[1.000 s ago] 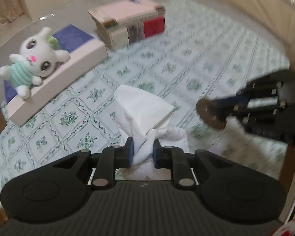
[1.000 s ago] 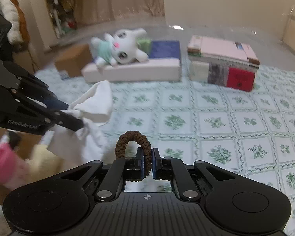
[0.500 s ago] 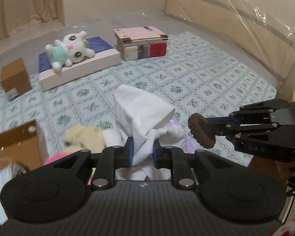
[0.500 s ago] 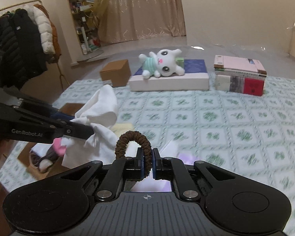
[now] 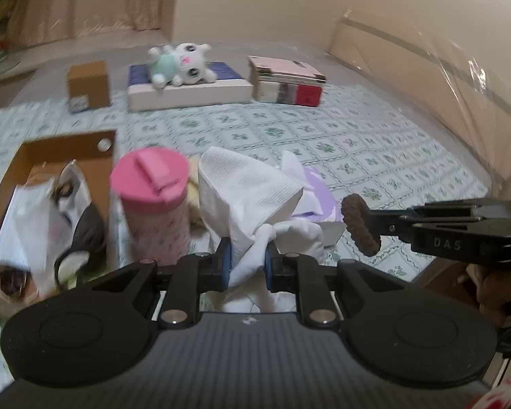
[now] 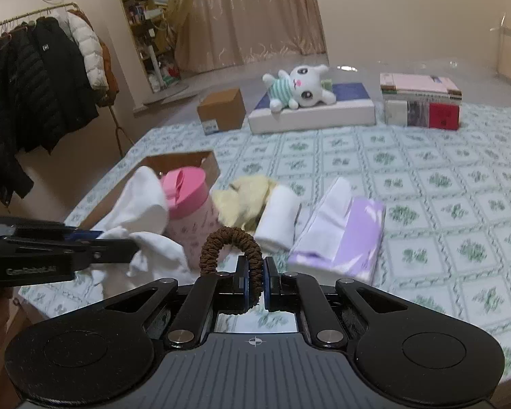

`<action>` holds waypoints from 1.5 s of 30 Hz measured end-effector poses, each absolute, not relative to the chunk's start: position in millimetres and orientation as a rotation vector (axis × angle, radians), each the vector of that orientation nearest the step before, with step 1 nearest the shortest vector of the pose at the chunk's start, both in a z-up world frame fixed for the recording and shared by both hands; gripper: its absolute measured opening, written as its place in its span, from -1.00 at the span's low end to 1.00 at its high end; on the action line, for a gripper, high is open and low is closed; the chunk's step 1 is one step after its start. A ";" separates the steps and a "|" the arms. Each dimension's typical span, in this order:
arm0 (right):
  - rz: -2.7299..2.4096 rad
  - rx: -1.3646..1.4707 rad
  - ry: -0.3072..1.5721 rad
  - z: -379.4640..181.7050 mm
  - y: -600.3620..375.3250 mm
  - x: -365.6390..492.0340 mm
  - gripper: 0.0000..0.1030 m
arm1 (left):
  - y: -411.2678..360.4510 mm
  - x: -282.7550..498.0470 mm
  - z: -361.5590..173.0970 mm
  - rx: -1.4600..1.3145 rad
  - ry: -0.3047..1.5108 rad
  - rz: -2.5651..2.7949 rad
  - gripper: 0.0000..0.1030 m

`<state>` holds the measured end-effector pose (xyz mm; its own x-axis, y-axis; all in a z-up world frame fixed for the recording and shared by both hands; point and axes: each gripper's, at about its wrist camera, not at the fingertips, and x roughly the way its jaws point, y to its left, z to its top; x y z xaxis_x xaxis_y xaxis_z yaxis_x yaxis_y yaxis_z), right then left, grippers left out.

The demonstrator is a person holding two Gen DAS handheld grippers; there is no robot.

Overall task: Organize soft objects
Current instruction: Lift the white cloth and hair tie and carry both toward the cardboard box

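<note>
My left gripper (image 5: pixel 245 262) is shut on a bunched white cloth (image 5: pixel 248 201), held above the near edge of the bed; the cloth (image 6: pixel 143 204) also shows at the left of the right wrist view. My right gripper (image 6: pixel 255 277) is shut on a brown hair scrunchie (image 6: pixel 233 242), which stands up in a loop; the scrunchie (image 5: pixel 359 230) hangs at the right in the left wrist view. An open cardboard box (image 5: pixel 64 156) with a dark and white item inside lies at the left. A yellow soft toy (image 6: pixel 242 201) and a white roll (image 6: pixel 279 218) lie on the bed.
A pink-lidded cup (image 6: pixel 190 201) stands beside the box. A purple tissue pack (image 6: pixel 347 235) lies near the front. At the back are a white bunny plush (image 6: pixel 299 85) on a foam block, a stack of books (image 6: pixel 422 105) and a small closed carton (image 6: pixel 221 109).
Both grippers have swung back toward the near edge of the bed, each keeping its hold. The open box, pink cup and tissue pack have come into view.
</note>
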<state>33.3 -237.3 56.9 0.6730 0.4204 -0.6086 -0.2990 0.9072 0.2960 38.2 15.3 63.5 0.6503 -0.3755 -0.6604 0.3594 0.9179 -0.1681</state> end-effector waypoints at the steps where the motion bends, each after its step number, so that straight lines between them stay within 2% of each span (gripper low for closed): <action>1: 0.408 0.178 0.734 54.6 -234.5 30.7 -0.85 | 19.0 34.3 62.1 -0.025 0.756 -0.403 -0.68; 21: 0.490 0.132 0.812 31.9 -174.0 21.0 -0.85 | 65.8 3.5 53.2 -0.027 0.748 -0.280 -0.68; 45: 0.655 0.092 0.817 27.8 -57.8 49.8 -0.85 | 180.9 9.0 52.1 -0.014 0.768 -0.105 -0.68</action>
<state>49.8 -57.8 27.8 0.5000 0.5753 -0.6473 -0.5069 0.8005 0.3199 9.0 180.9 52.1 0.7144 -0.0998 -0.6926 0.0892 0.9947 -0.0513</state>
